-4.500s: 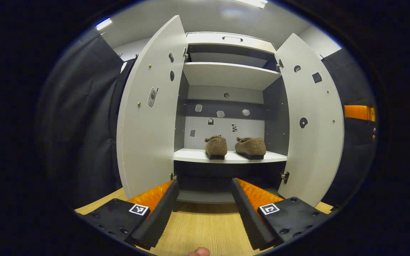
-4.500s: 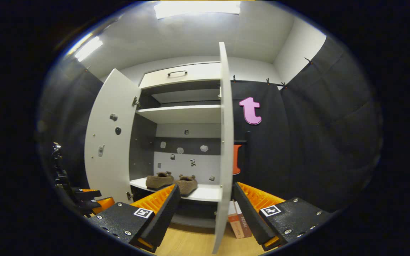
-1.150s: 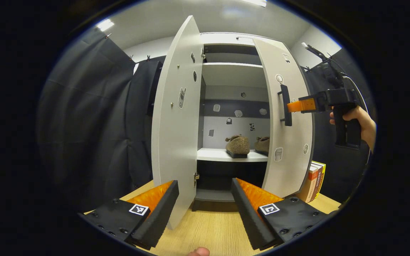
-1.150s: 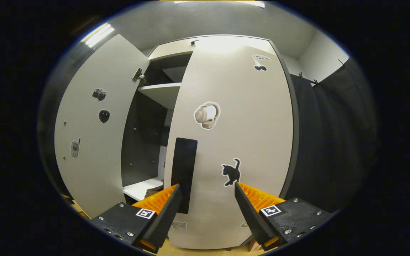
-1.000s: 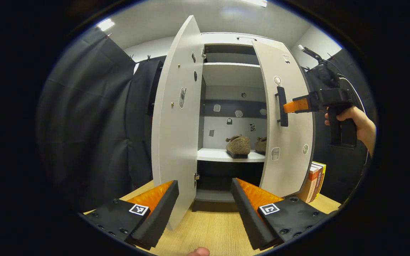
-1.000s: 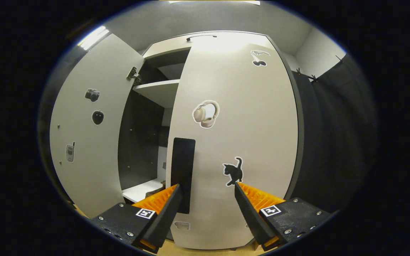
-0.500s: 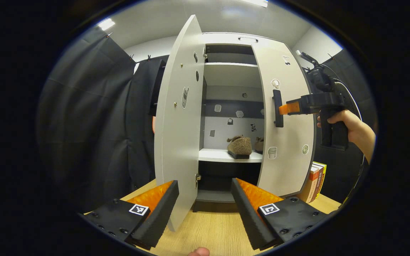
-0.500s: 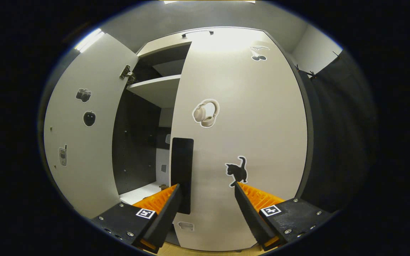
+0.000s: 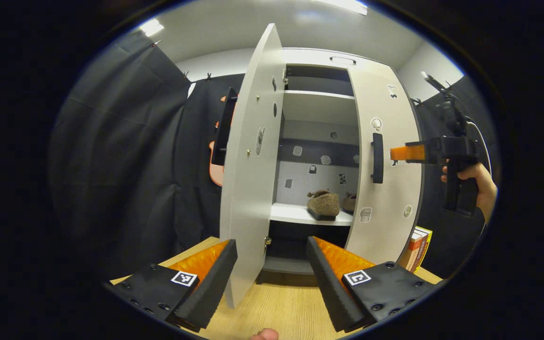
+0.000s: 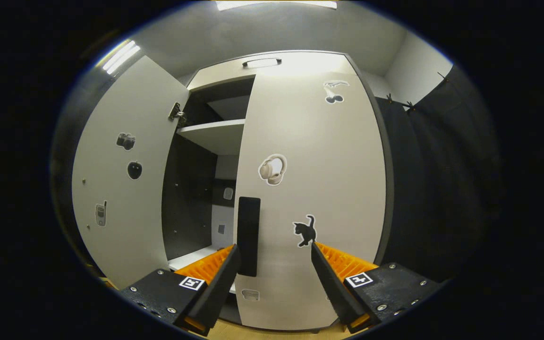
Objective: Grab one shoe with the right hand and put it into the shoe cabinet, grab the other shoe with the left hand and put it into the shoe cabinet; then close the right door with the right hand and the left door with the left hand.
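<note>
In the left gripper view, the left hand-held gripper (image 9: 272,274) hovers low over the wooden worktop (image 9: 276,307) with its fingers spread wide and nothing between them. The near edge of the left door (image 9: 248,179) stands in the gap between the fingers, swung well out from the shoe cabinet (image 9: 319,108). The right door (image 9: 387,189) sits nearly flush with the cabinet front. Through the opening between the doors, two brown shoes (image 9: 325,204) rest side by side on the white lower shelf (image 9: 295,215), the right one partly hidden by the right door. At the far right, a hand (image 9: 472,182) holds the right hand-held gripper (image 9: 406,152), whose tips sit just off the right door, beside its black handle (image 9: 377,158). Some books (image 9: 416,249) stand on the worktop right of the cabinet.

In the right gripper view, the right hand-held gripper (image 10: 274,269) is spread and empty, facing the outer face of the right door (image 10: 319,189). The black handle (image 10: 248,236) stands just beside its left finger. The left door (image 10: 121,179) hangs open at the left, and the dark cabinet interior shows between the doors.
</note>
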{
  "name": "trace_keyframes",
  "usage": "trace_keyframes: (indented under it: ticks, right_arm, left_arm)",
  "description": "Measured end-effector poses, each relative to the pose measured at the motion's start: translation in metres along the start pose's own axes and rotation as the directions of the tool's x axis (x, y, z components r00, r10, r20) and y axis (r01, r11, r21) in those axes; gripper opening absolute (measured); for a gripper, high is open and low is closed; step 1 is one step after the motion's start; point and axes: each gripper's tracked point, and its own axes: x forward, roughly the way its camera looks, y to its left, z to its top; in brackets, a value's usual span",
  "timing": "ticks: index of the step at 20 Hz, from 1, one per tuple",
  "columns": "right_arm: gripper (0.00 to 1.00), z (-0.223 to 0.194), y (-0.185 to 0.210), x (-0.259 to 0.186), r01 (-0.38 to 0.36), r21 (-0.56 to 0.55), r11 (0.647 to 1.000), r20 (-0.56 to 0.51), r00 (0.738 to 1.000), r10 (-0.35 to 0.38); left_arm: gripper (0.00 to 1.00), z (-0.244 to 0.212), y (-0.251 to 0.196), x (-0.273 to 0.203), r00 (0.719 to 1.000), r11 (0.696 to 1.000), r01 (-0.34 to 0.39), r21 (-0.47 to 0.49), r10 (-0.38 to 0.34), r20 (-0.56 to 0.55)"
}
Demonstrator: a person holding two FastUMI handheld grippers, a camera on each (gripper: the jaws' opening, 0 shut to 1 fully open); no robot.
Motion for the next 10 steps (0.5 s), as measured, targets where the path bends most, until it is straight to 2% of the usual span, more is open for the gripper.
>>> trace_keyframes:
  ticks: [1, 5, 7, 10]
  right_arm:
    - [0.92, 0.002, -0.003, -0.012, 0.007, -0.004, 1.0, 0.006, 1.0, -0.007]
    - [0.93, -0.005, -0.007, -0.06, 0.024, 0.025, 0.999, -0.005, 1.0, -0.024]
    - [0.93, -0.009, -0.008, -0.082, 0.032, 0.034, 0.999, -0.003, 0.999, -0.032]
    - [0.93, -0.024, -0.013, -0.107, 0.063, 0.045, 0.997, -0.01, 0.998, -0.063]
  left_arm:
    - [0.94, 0.003, 0.003, -0.002, 1.0, 1.0, -0.01, -0.016, 0.01, 0.004]
    - [0.97, 0.016, 0.025, -0.008, 0.998, 0.997, -0.068, -0.029, 0.069, 0.014]
    - [0.99, 0.025, 0.044, -0.013, 0.993, 0.993, -0.113, -0.035, 0.114, 0.024]
    - [0.97, 0.039, 0.076, -0.015, 0.984, 0.983, -0.172, -0.072, 0.175, 0.041]
